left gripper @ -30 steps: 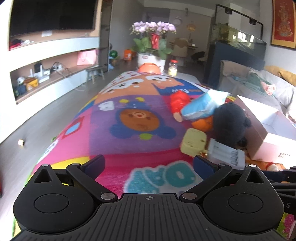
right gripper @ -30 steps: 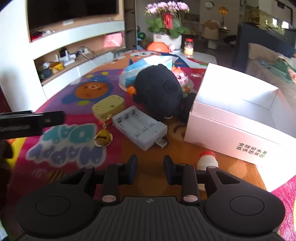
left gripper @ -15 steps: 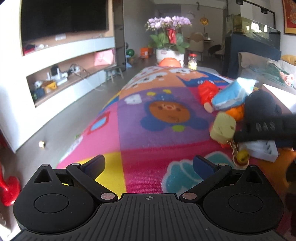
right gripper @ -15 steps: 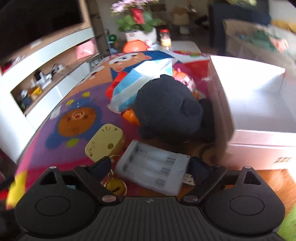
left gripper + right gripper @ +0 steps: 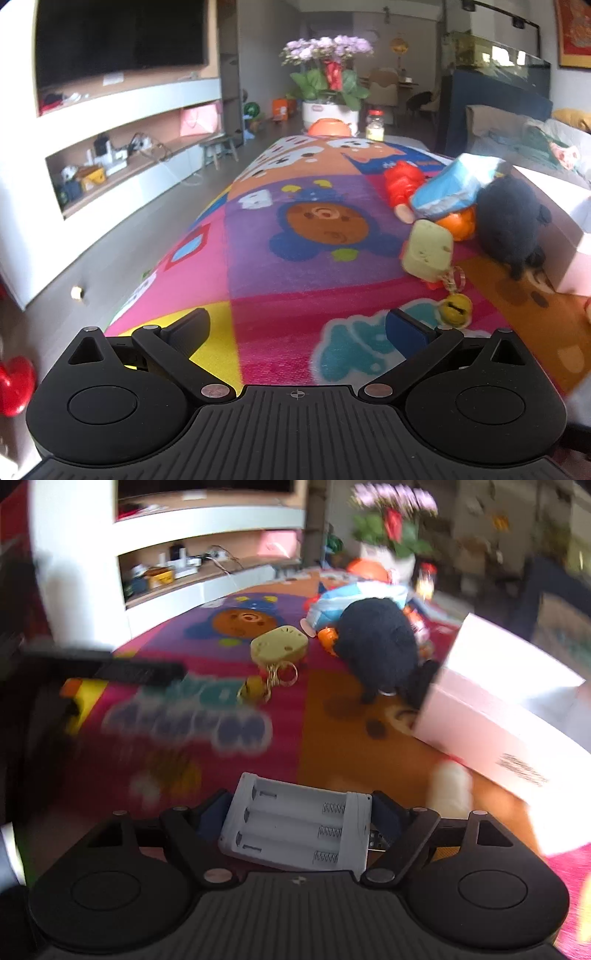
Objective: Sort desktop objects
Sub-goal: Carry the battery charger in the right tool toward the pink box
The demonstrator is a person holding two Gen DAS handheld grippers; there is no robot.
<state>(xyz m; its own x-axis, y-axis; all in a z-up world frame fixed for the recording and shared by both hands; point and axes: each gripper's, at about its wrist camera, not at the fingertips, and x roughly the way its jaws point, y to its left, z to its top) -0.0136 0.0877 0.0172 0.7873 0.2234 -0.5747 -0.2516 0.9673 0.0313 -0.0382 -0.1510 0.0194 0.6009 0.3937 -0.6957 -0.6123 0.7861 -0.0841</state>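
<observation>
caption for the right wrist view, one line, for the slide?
Right hand-held gripper closed on a white battery holder above the colourful mat, white box to its right.

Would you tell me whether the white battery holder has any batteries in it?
Empty: the battery holder shows three bare slots with their springs exposed.

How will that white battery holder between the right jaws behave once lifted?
The battery holder looks like hard moulded plastic, so probably stiff. Its bays are empty, so likely light. The smooth sides could slip between the right gripper jaws, which have just been closing on it.
</observation>
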